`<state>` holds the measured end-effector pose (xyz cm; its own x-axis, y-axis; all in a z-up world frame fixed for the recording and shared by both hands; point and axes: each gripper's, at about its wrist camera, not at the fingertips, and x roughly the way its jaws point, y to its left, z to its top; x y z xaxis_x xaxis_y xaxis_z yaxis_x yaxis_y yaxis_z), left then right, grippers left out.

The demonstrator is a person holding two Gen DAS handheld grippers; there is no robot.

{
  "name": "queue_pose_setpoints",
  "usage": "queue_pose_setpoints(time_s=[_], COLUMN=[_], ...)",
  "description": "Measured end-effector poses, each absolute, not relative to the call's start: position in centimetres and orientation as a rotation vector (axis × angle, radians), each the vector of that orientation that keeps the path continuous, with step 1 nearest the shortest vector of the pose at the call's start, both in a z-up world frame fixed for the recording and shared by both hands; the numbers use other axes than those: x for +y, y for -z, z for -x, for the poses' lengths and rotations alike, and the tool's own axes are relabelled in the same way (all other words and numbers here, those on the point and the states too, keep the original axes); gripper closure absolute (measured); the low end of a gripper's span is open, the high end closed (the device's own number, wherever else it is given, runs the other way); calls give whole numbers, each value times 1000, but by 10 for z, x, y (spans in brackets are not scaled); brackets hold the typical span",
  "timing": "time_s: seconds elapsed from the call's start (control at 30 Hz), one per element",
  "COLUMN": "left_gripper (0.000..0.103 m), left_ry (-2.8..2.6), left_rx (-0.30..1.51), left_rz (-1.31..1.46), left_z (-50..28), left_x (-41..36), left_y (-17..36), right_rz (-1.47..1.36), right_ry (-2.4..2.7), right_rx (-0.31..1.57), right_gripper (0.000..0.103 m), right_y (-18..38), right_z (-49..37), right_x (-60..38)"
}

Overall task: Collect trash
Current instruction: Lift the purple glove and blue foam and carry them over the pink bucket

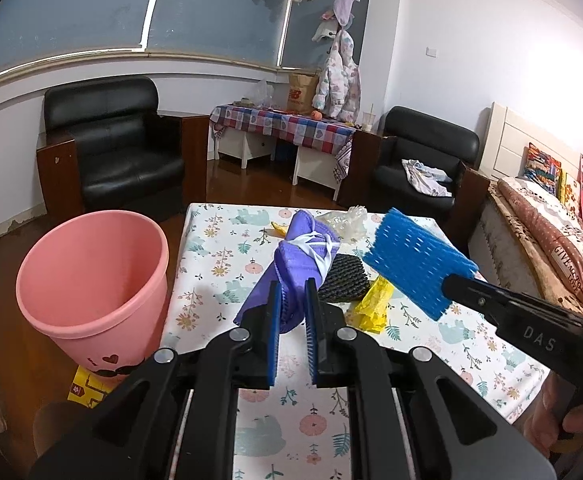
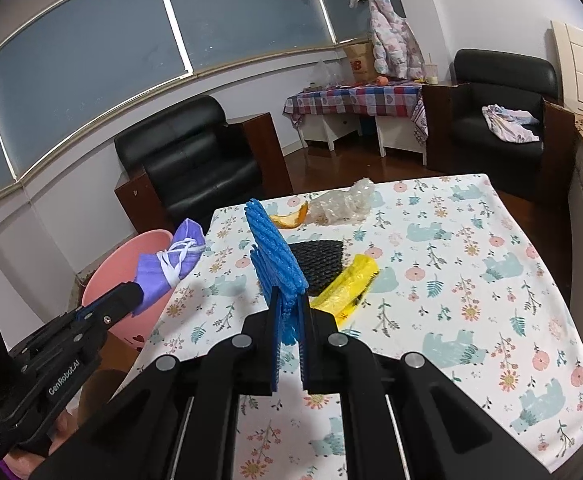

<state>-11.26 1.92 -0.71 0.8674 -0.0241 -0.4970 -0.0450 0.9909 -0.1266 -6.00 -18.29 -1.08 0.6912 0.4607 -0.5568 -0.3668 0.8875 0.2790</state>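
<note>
The table (image 2: 471,240) carries a clear wrapper (image 2: 343,202), black mesh (image 2: 319,258), yellow bag (image 2: 347,284) and peel (image 2: 291,218). The pink bin (image 1: 91,280), at nine o'clock, looks empty in the left view only. The left gripper (image 1: 293,308) pinches a purple cloth (image 1: 295,256); the right gripper (image 2: 289,320) clamps blue foam (image 2: 275,256). Nothing binned yet, I judge.

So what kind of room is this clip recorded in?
Most likely a lived-in home, a combined bedroom and sitting room. Black armchairs stand along the wall, a bed with patterned pillows sits at the right edge, and a child's jacket hangs by the window. The trash lies on a floral-cloth table.
</note>
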Motion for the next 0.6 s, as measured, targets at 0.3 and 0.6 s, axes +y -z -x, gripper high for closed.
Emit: queue_pose_setpoints(time_s=[0.3, 0.6], left_gripper=[92, 92], left_ry=[-85, -214], left_rx=[455, 435], left_rz=[106, 63], left_z=[123, 123], left_x=[49, 95], left_y=[-2, -2], right_rz=[-150, -130], right_ry=[-505, -604], right_rx=[623, 644], right_gripper=[96, 96], right_y=[-5, -9], right_z=[44, 19], right_x=[-154, -99])
